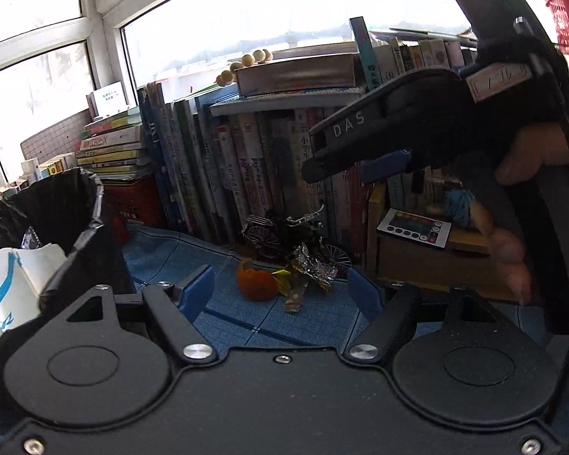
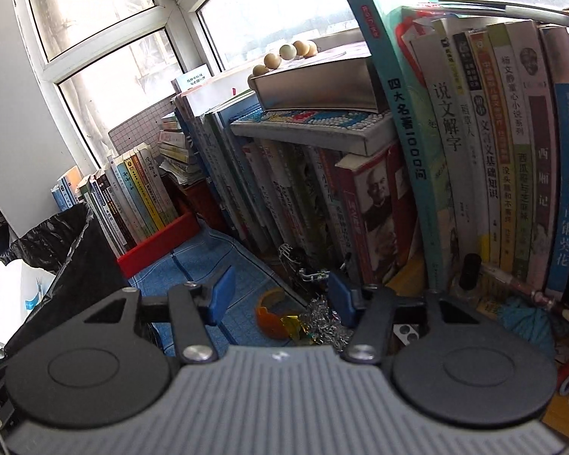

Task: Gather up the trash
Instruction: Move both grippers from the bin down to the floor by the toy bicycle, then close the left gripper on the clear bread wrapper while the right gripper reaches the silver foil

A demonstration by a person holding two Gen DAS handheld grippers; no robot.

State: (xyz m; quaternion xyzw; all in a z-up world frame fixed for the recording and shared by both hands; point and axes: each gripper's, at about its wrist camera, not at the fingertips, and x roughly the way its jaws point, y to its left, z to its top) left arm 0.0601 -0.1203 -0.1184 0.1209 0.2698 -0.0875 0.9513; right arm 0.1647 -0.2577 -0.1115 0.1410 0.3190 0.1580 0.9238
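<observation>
An orange peel (image 1: 255,283) lies on the blue mat beside a yellow wrapper (image 1: 282,277) and crumpled silver foil (image 1: 315,265). My left gripper (image 1: 282,290) is open, with the trash ahead between its blue pads. At the left stands a bin lined with a black bag (image 1: 62,197), with white paper (image 1: 15,276) in it. In the right wrist view my right gripper (image 2: 280,297) hangs open just above the peel (image 2: 271,316), the wrapper (image 2: 294,324) and the foil (image 2: 324,322). The bin (image 2: 62,242) is at the left. From the left wrist view the right gripper (image 1: 341,161) hovers high, held by a hand (image 1: 512,250).
A row of upright books (image 2: 455,159) walls off the back, with a stack (image 1: 110,151) and a red crate (image 2: 159,244) at the left. A small wire bicycle model (image 1: 284,229) stands behind the trash. A remote (image 1: 413,227) rests on a wooden box at the right.
</observation>
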